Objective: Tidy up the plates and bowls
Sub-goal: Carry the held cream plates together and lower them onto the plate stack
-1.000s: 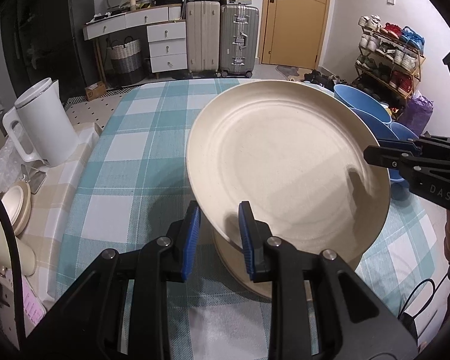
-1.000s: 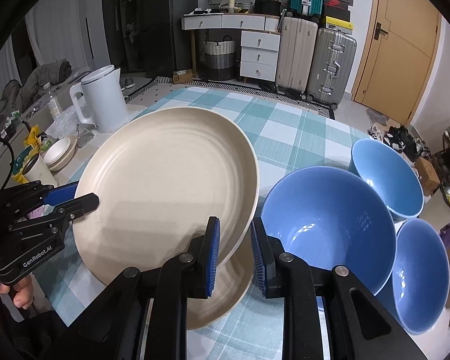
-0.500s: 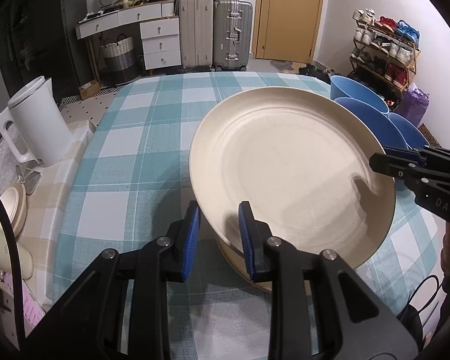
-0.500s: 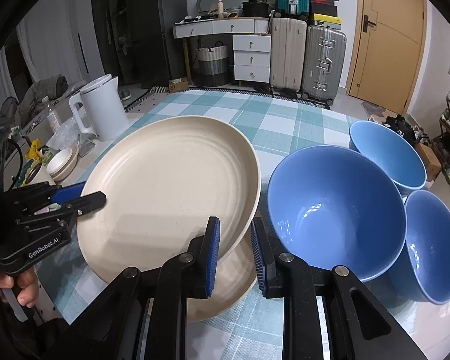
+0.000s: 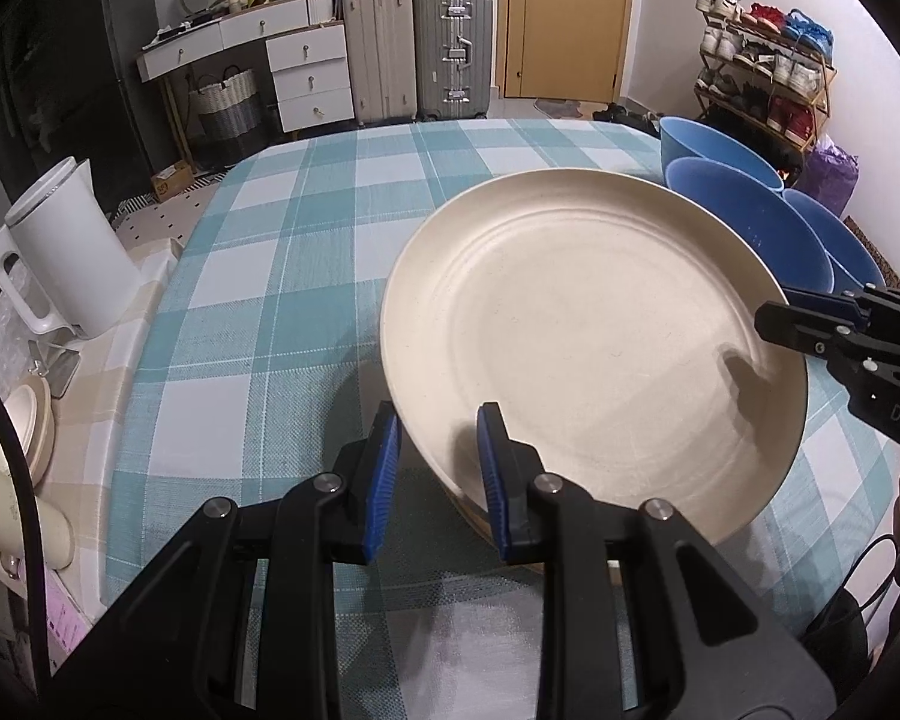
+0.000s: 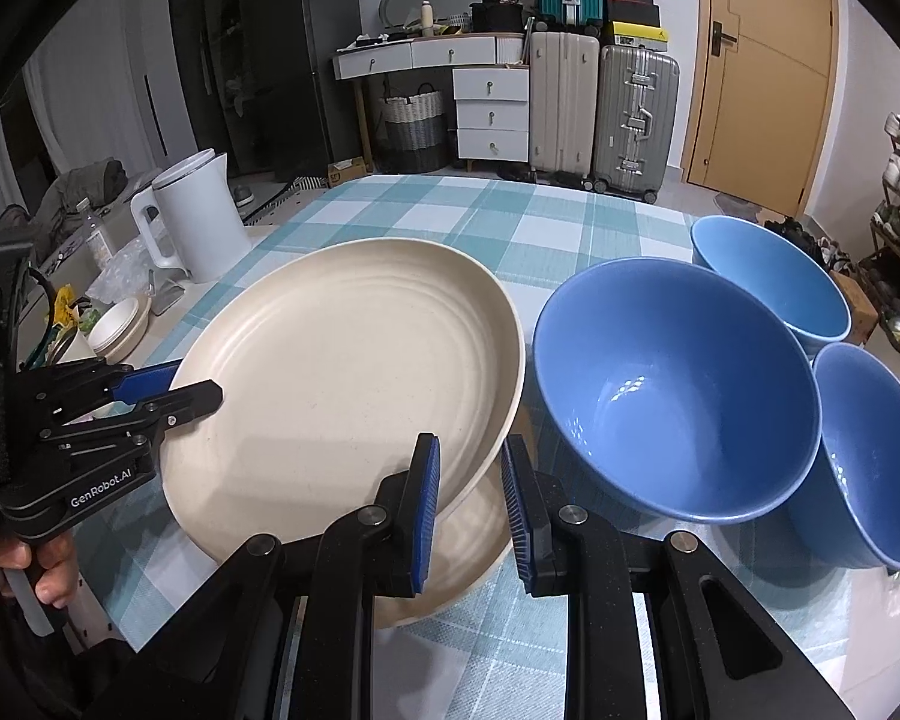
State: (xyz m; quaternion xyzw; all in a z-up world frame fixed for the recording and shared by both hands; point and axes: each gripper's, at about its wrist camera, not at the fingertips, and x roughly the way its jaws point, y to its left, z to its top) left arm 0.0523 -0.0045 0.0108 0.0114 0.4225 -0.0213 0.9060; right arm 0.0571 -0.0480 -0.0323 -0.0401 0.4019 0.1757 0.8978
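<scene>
Both grippers pinch one cream plate by opposite rim edges: left gripper clamps the near-left rim, right gripper clamps the near-right rim, pads pressed on the rim in both wrist views. Plate is held tilted, far edge higher, directly above a second cream plate lying flat on the checked table; only a sliver of the lower plate shows under the held one, so whether they touch I cannot tell. Key relation: lower plate sits straight below, so the coming move looks like a short drop and level-out to stack. Three blue bowls stand upright just right of the plates, all empty, clustered close together, nearer the right gripper. Held plate is empty too. White kettle stands well apart at left.
</scene>
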